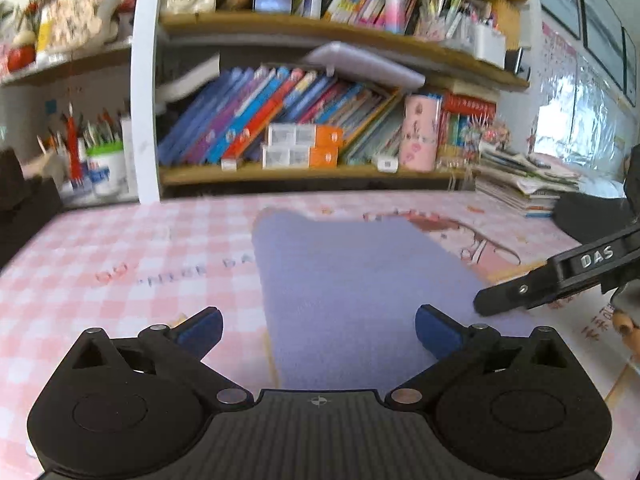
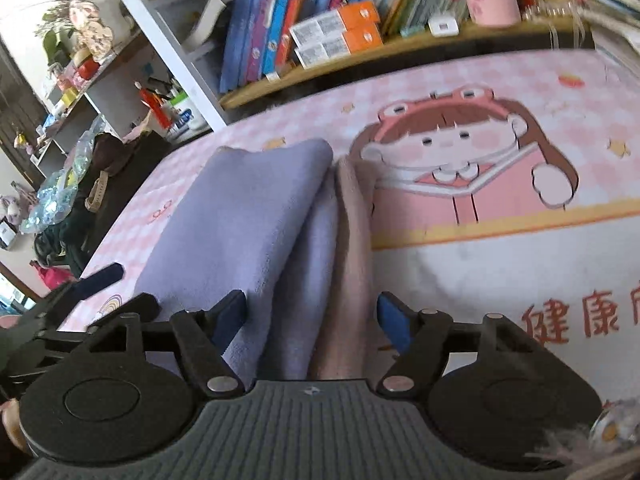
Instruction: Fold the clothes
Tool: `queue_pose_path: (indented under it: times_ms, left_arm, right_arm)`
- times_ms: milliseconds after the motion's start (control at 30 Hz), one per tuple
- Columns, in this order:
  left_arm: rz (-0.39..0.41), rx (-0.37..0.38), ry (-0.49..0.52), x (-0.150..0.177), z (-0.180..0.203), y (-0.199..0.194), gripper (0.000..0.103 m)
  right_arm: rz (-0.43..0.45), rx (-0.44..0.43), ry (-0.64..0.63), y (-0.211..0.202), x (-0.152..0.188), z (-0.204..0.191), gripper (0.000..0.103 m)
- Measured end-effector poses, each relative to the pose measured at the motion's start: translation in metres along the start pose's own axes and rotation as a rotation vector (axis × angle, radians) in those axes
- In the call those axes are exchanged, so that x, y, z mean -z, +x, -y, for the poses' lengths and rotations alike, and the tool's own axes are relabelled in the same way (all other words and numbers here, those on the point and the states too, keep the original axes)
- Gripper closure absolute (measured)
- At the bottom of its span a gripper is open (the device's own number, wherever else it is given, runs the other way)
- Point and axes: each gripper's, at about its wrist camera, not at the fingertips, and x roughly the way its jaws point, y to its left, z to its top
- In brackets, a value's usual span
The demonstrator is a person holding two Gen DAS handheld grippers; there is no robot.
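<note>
In the left wrist view, the left gripper (image 1: 319, 334) hangs with its jaws spread wide and empty above the near end of a folded lavender cloth (image 1: 352, 288) lying on the pink checked table mat (image 1: 132, 264); motion blur softens the cloth's edges. In the right wrist view, the right gripper (image 2: 312, 318) stands wide open over the folded layers, apparently gripping nothing, beside a pinkish-beige fabric strip (image 2: 352, 240).

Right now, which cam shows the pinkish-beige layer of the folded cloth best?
Right wrist: the pinkish-beige layer runs beside the purple cloth, between the open right tongs. Left wrist shows only purple; the beige layer is hidden.
</note>
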Motion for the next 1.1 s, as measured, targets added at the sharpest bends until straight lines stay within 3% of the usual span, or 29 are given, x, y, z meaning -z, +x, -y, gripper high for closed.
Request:
queue_pose_path:
  times_ms: [200,267,300,367,467,567,633,700,767,833,967,1100]
  left_arm:
    - [-0.085,0.082,-0.114,-0.001,-0.024,0.019,0.002]
    - [-0.108,0.118,-0.163,-0.002,-0.030,0.026,0.010]
    - [-0.113,0.135,-0.180,-0.002,-0.032,0.028,0.023]
    - [-0.121,0.158,-0.199,-0.004,-0.033,0.032,0.028]
    - [-0.109,0.127,-0.119,-0.008,-0.019,0.026,0.038]
    - [-0.095,0.087,-0.001,-0.010,0.002,0.016,0.041]
    - [-0.111,0.084,0.022,-0.013,0.003,0.014,0.036]
    - [-0.140,0.092,0.007,-0.016,-0.004,0.015,0.033]
    - [-0.169,0.100,-0.007,-0.019,-0.010,0.017,0.027]
    - [-0.192,0.113,-0.038,-0.023,-0.020,0.019,0.024]
    - [-0.267,0.181,-0.158,-0.029,-0.042,0.035,0.024]
    - [-0.316,0.245,-0.220,-0.024,-0.048,0.053,0.025]
  right_arm:
    - [-0.070,-0.026,-0.009,0.011,-0.008,-0.007,0.036]
    - [-0.072,-0.028,-0.021,0.014,-0.008,-0.010,0.039]
    - [-0.073,-0.029,-0.027,0.016,-0.008,-0.011,0.040]
    - [-0.058,-0.035,-0.035,0.016,-0.008,-0.013,0.058]
    - [0.013,-0.007,-0.139,0.006,-0.005,-0.026,0.074]
    - [0.062,0.062,-0.343,-0.003,0.010,-0.051,0.077]
    - [0.055,0.073,-0.379,-0.004,0.015,-0.052,0.075]
    - [0.032,0.054,-0.329,-0.005,0.011,-0.041,0.065]
    - [0.019,0.037,-0.249,-0.007,0.005,-0.026,0.042]
    - [0.003,0.041,-0.192,-0.009,-0.001,-0.014,0.033]
    - [-0.077,-0.051,-0.014,-0.002,-0.009,0.012,0.033]
    - [-0.098,-0.081,0.015,0.006,-0.008,0.015,0.033]
